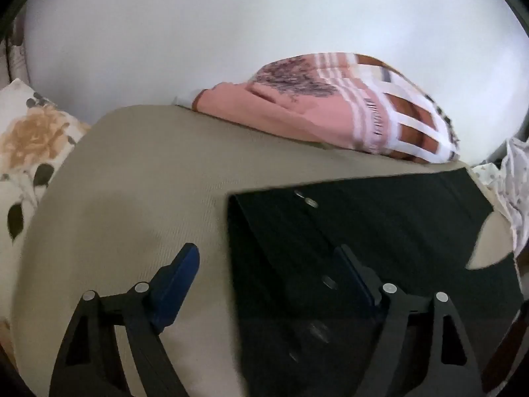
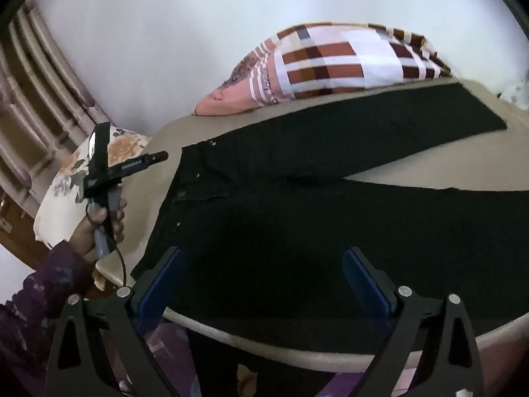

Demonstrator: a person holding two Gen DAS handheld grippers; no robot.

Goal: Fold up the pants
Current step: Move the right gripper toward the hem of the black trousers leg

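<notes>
Black pants (image 2: pixel 297 205) lie flat on your tan table (image 1: pixel 132 172), legs spread to the right, where the picture edge cuts them off. Your left gripper (image 1: pixel 271 274) and right gripper (image 2: pixel 261 274) both hang wide apart, holding nothing. Your left hand (image 2: pixel 99 228) shows (partly blurred). A pink checked pillow (image 1: pixel 330 112) sits behind, against a white wall (image 1: pixel 231 33).

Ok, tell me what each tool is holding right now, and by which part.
Nothing is held. The left tool and the right tool both stand open above the black pants, which lie spread flat on the beige surface, ungripped.
</notes>
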